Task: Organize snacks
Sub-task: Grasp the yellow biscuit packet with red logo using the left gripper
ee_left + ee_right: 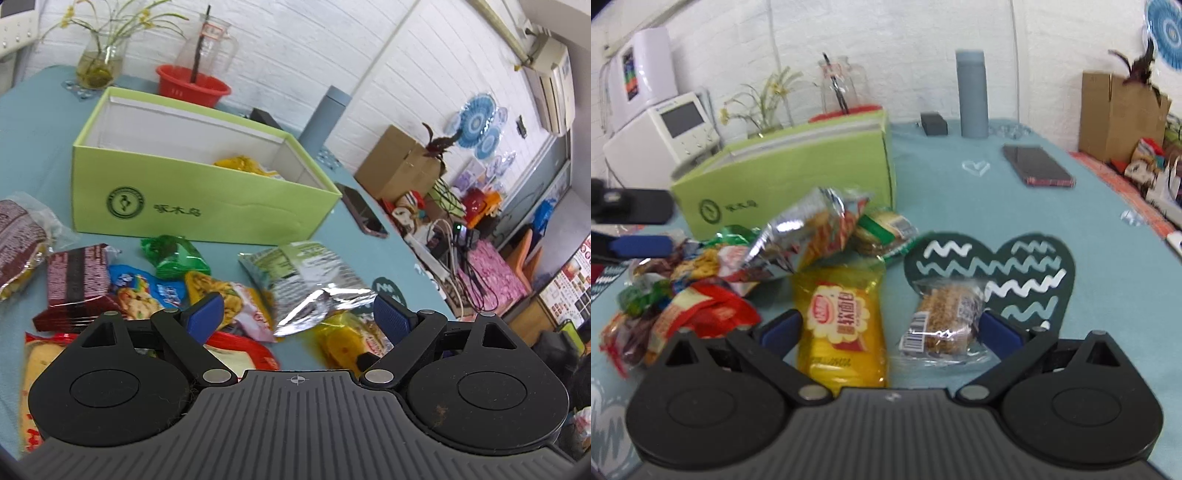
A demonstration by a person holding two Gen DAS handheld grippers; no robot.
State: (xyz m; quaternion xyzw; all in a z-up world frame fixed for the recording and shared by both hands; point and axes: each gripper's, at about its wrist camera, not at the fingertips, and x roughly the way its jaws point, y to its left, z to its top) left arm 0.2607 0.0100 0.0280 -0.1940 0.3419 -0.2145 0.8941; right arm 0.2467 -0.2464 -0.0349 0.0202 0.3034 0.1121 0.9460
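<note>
An open green box (207, 206) stands on the blue tablecloth with a yellow snack packet (243, 165) inside; it also shows in the right wrist view (798, 173). Several snack packets lie in a pile before it. My left gripper (299, 317) is open and empty above the pile, over a silver foil packet (314, 284). My right gripper (890, 332) is open and empty, low over a yellow bread packet (842, 325) and a clear-wrapped oat bar (945, 317). The left gripper's blue finger (639, 245) shows at the left edge of the right wrist view.
A phone (364, 214) lies right of the box, also in the right wrist view (1038, 166). A grey flask (972, 94), a red basin (192, 85), a glass jug (208, 40) and a plant vase (98, 62) stand behind. A heart print (993, 273) marks the cloth.
</note>
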